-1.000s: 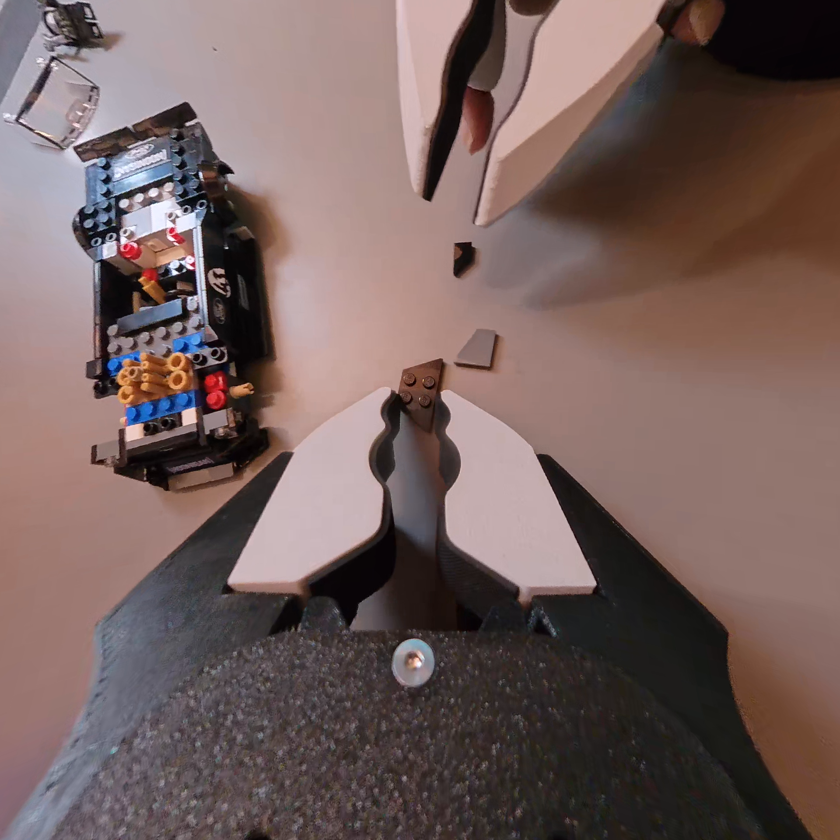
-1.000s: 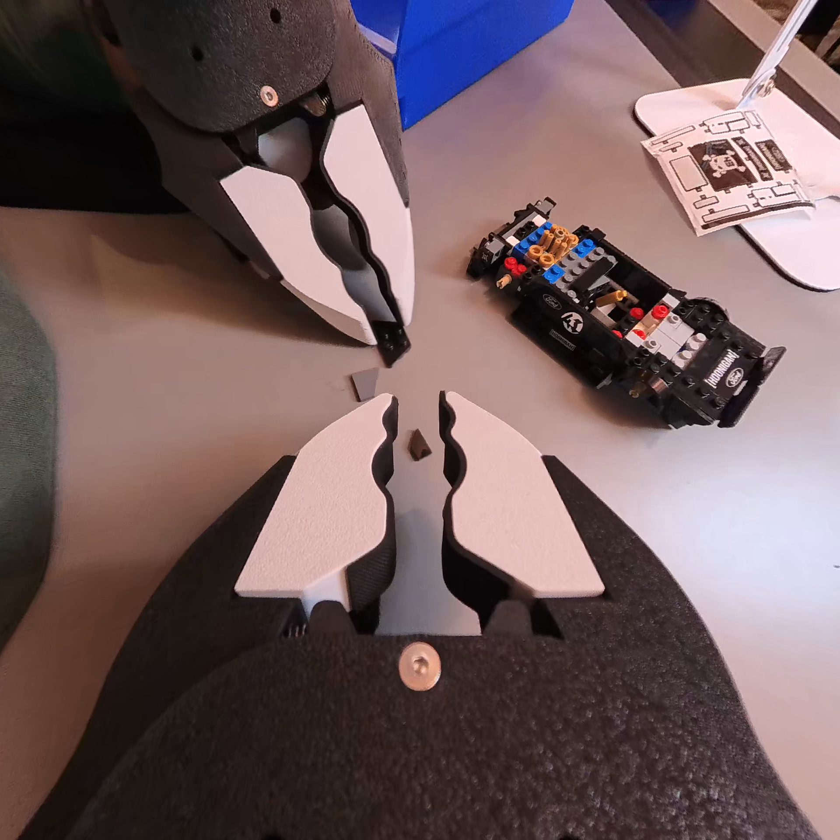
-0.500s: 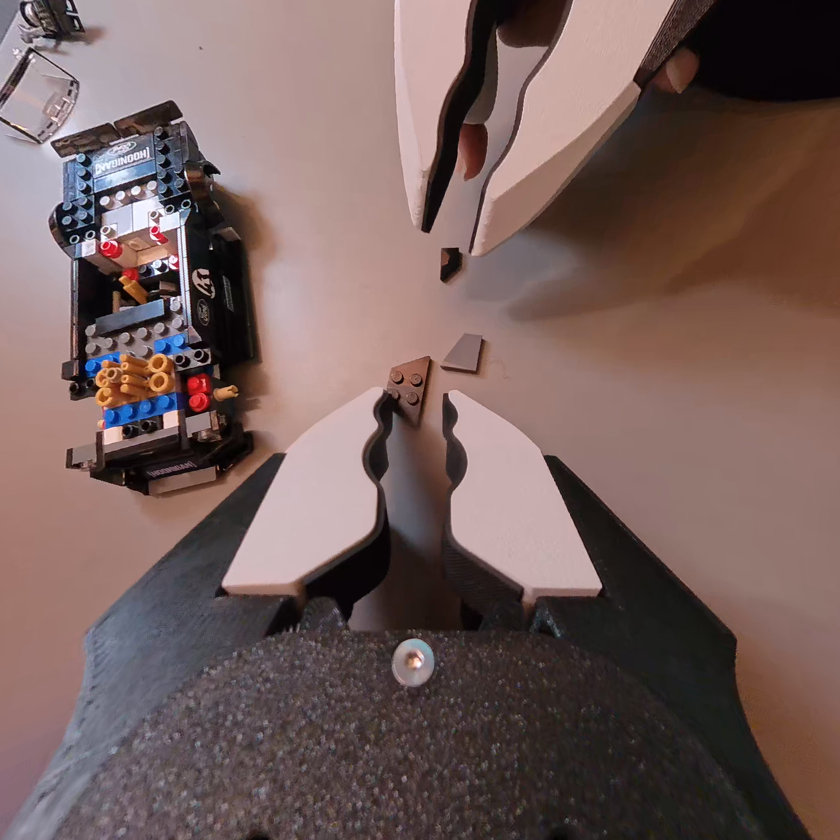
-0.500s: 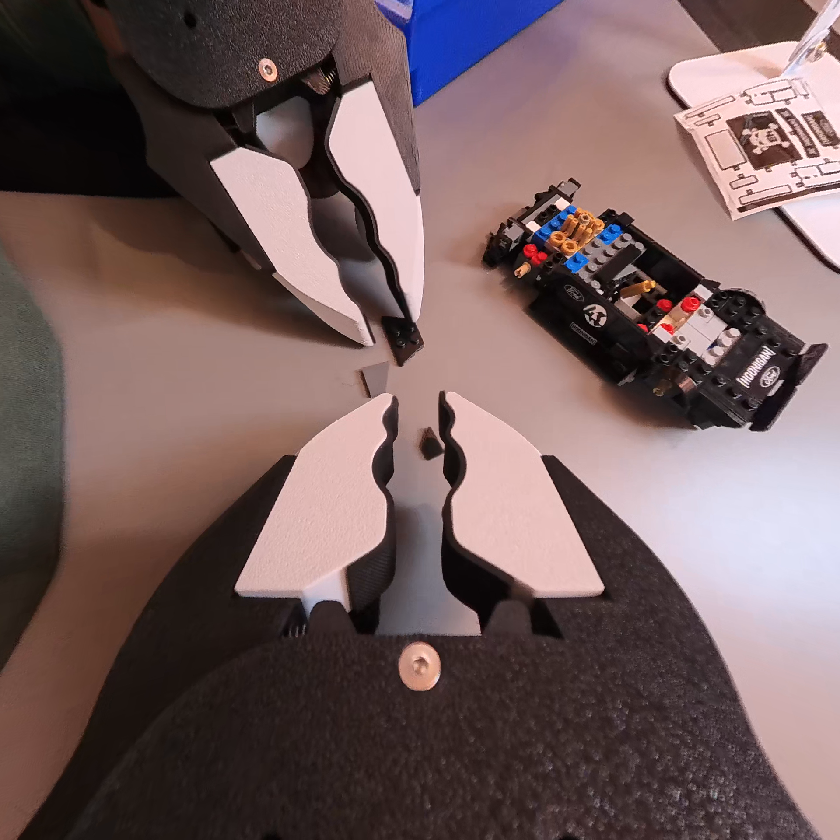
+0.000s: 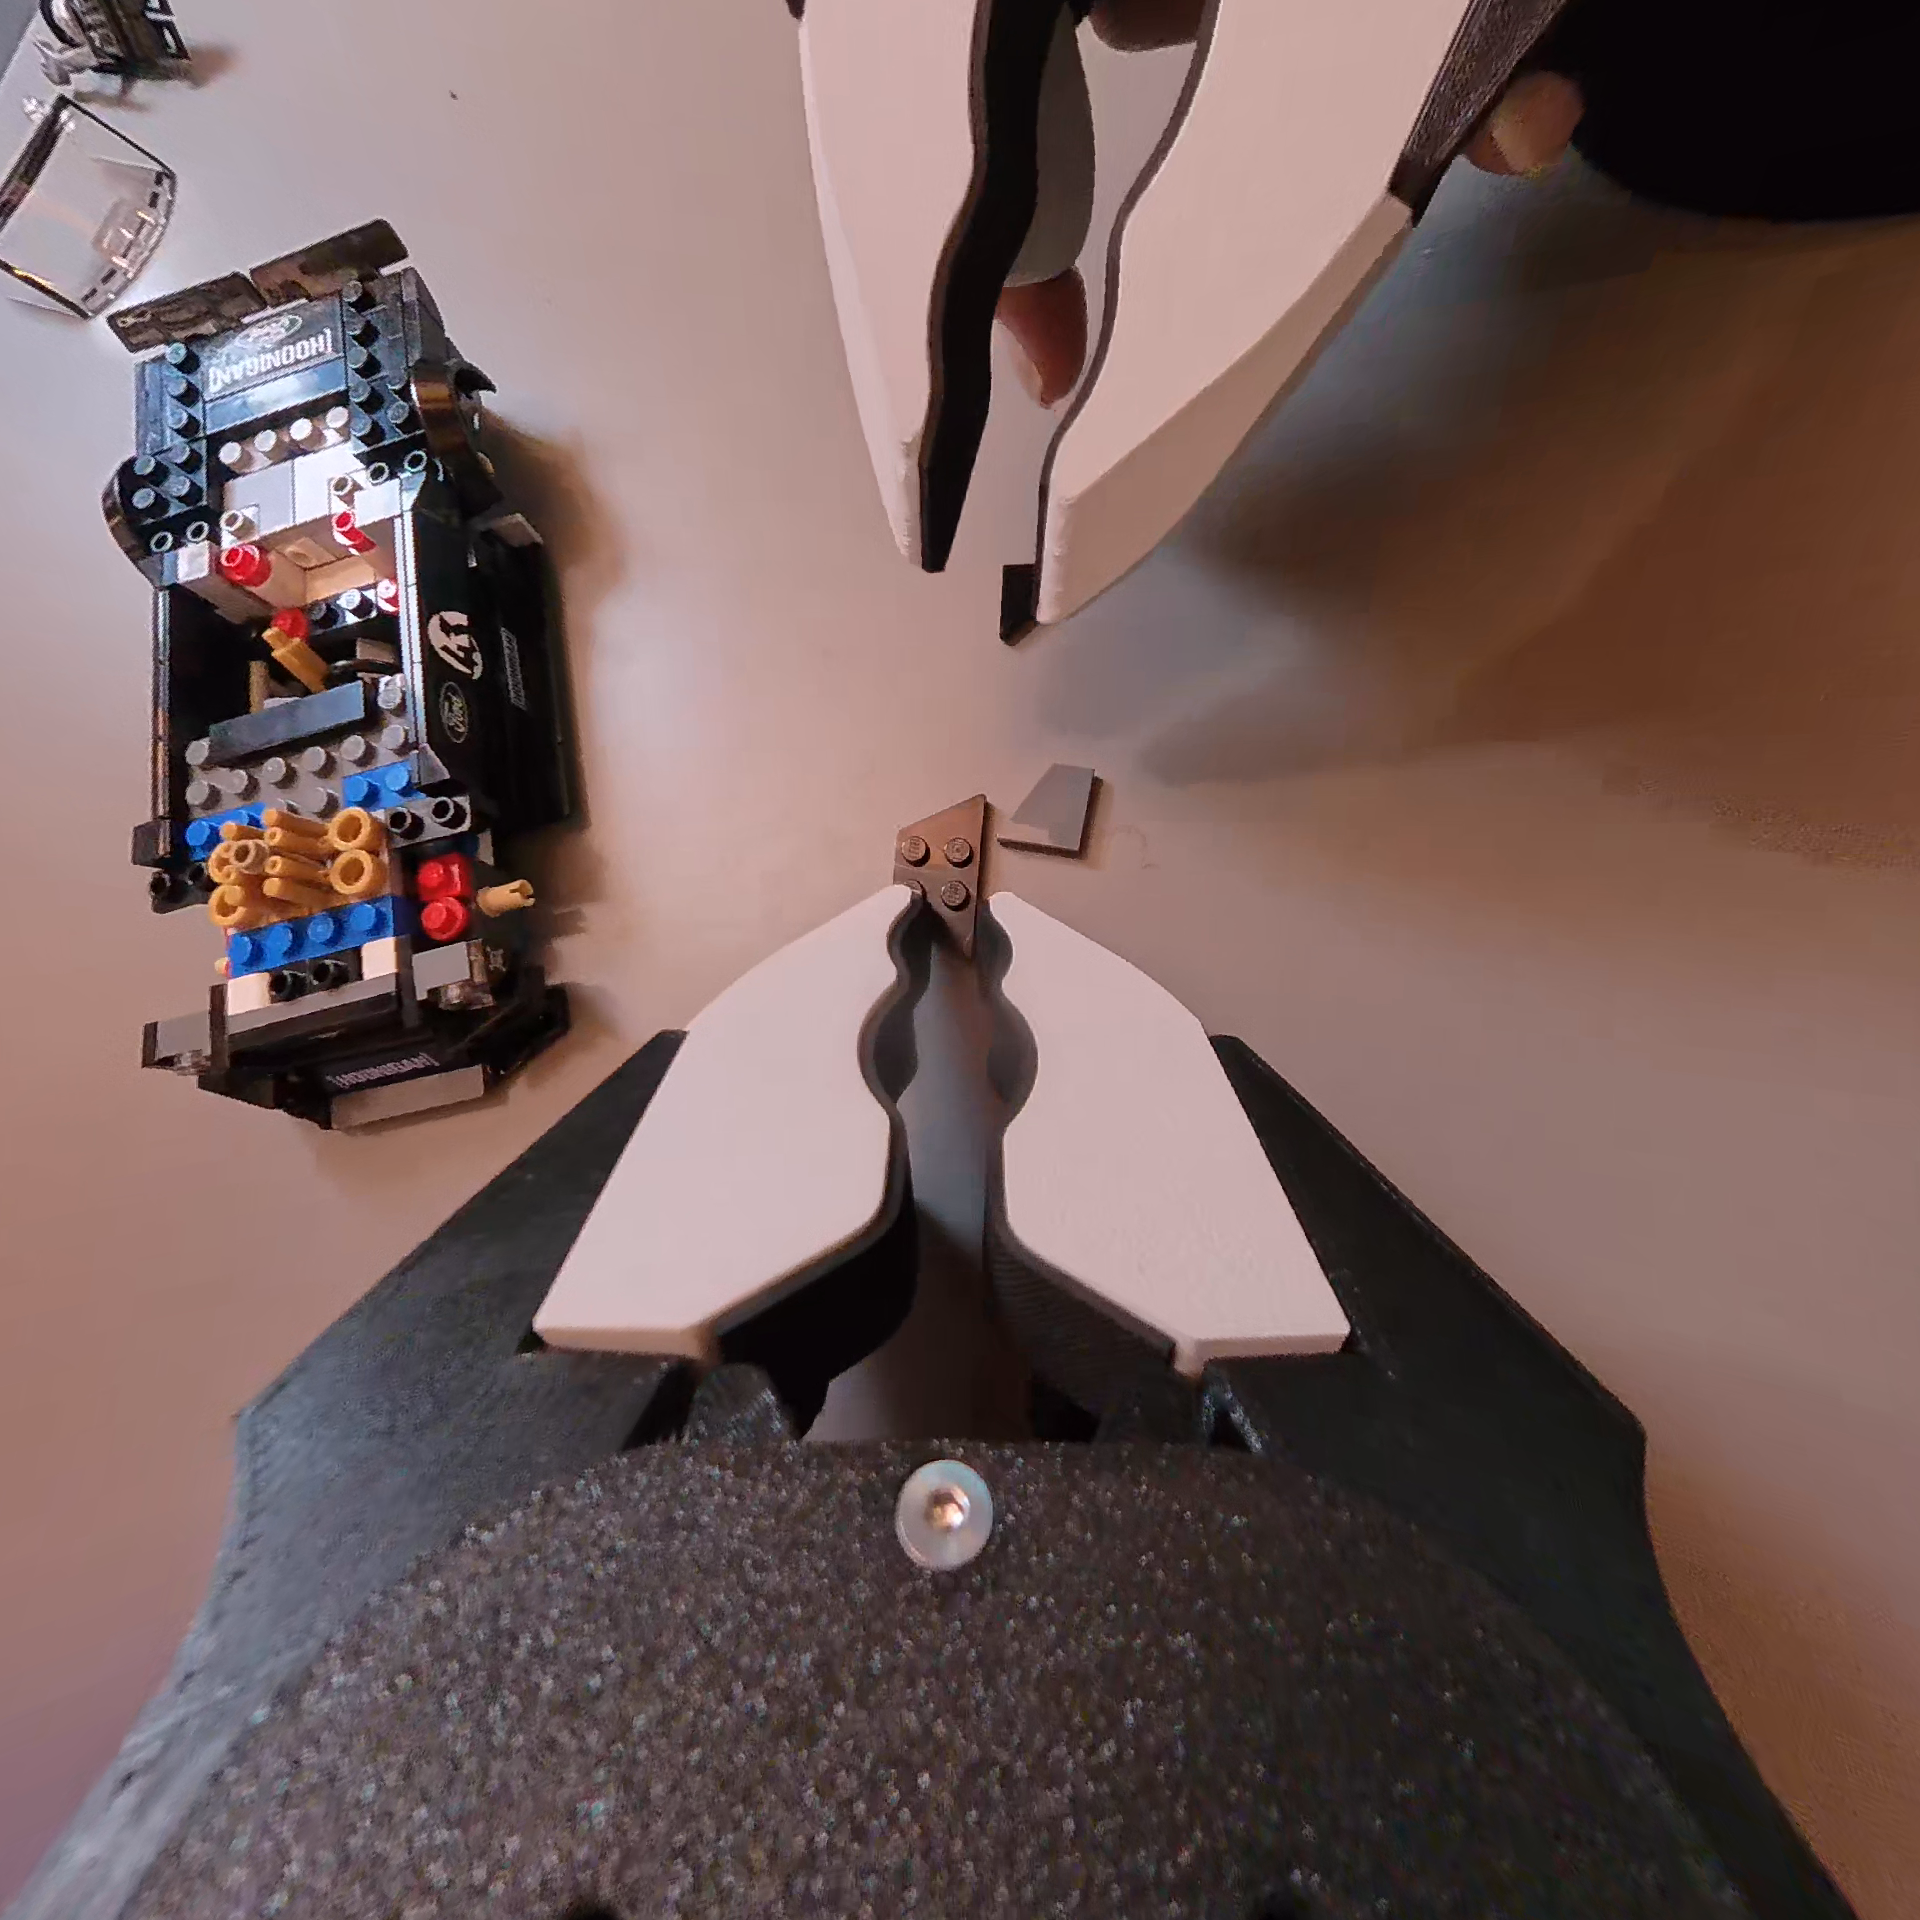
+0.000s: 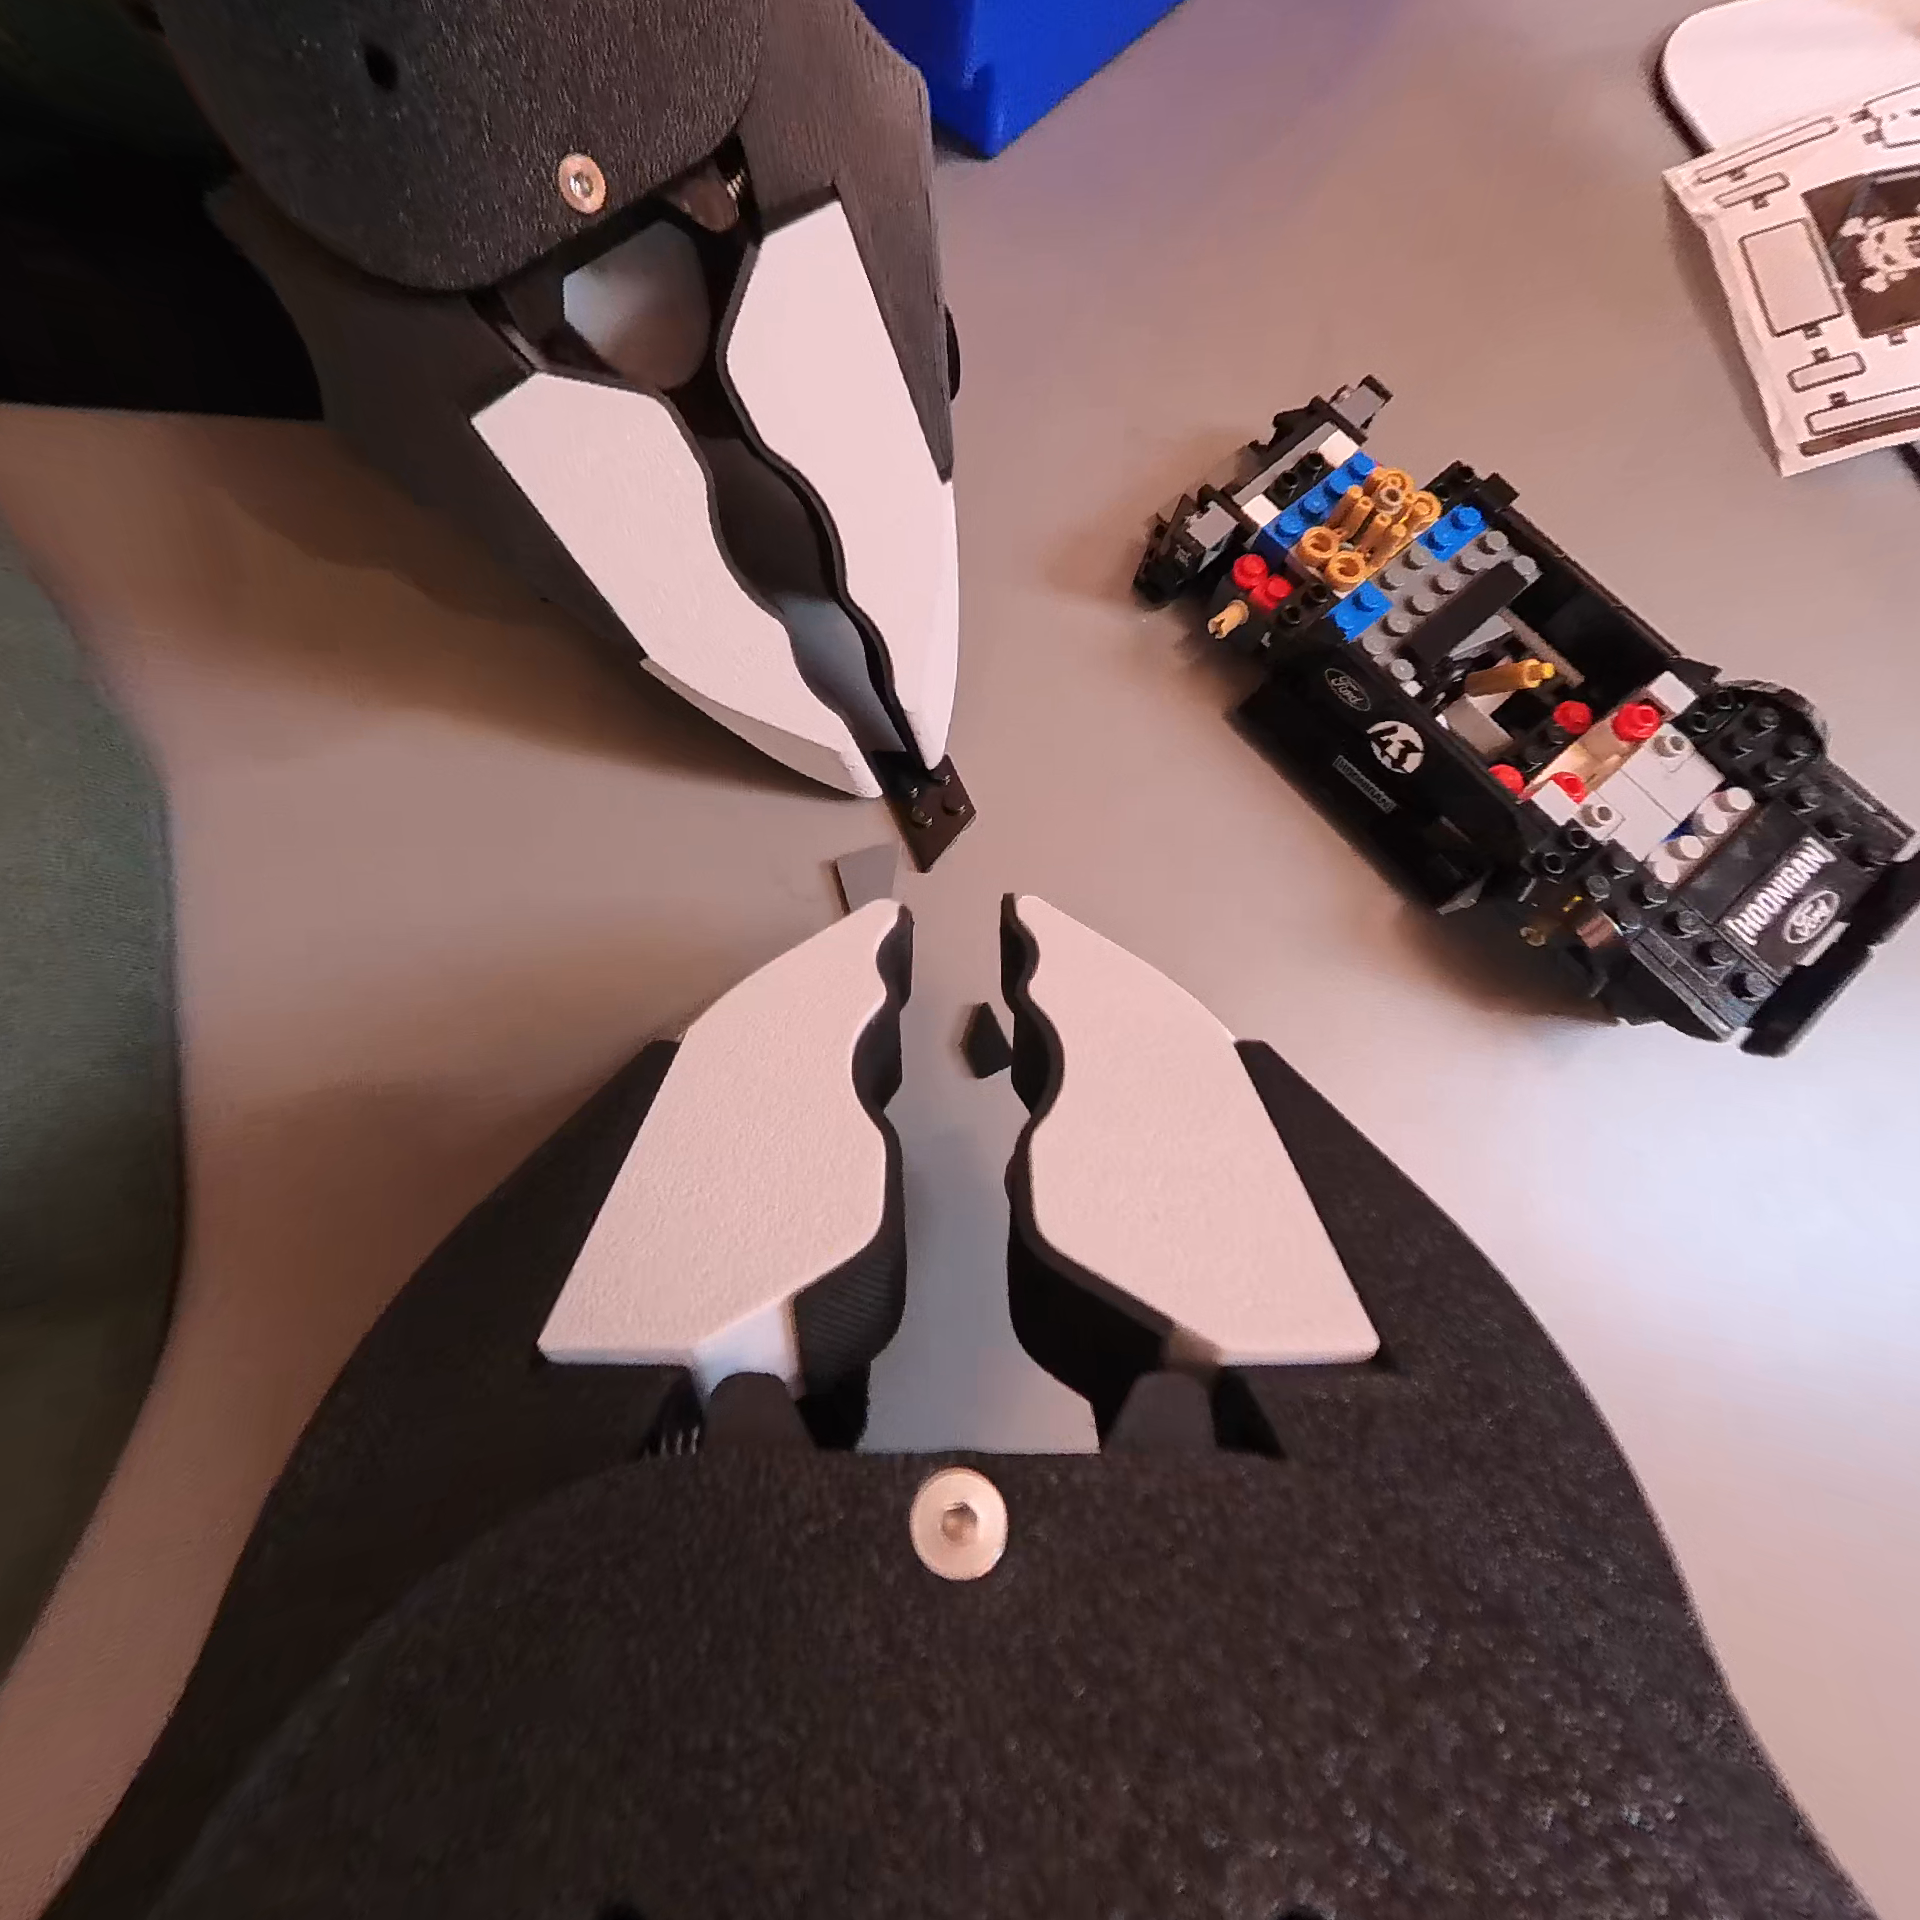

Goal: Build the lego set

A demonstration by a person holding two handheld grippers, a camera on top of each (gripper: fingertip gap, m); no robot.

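My left gripper is shut on a small black wedge plate with studs, held by its narrow end low over the table. It also shows in the right wrist view, with the plate at its tips. A flat grey wedge tile lies right beside the plate. My right gripper is open, its fingers either side of a tiny black piece that lies on the table against the right-hand finger. The half-built black car sits to the left, roofless, its blue, red and tan parts exposed.
A clear windscreen piece lies beyond the car's rear. In the right wrist view, a blue box stands at the back, and a sticker sheet and a white base lie at the far right. The two grippers' tips are very close. The tips of one gripper are about 5 cm away from the tips of the other. Between my right fingertips and the tiny black piece there is roughly 4 cm.
My left gripper's fingers, slightly apart half a second ago, have closed on the black wedge plate. The right gripper has edged forward, so the tiny black piece sits deeper between its fingers.
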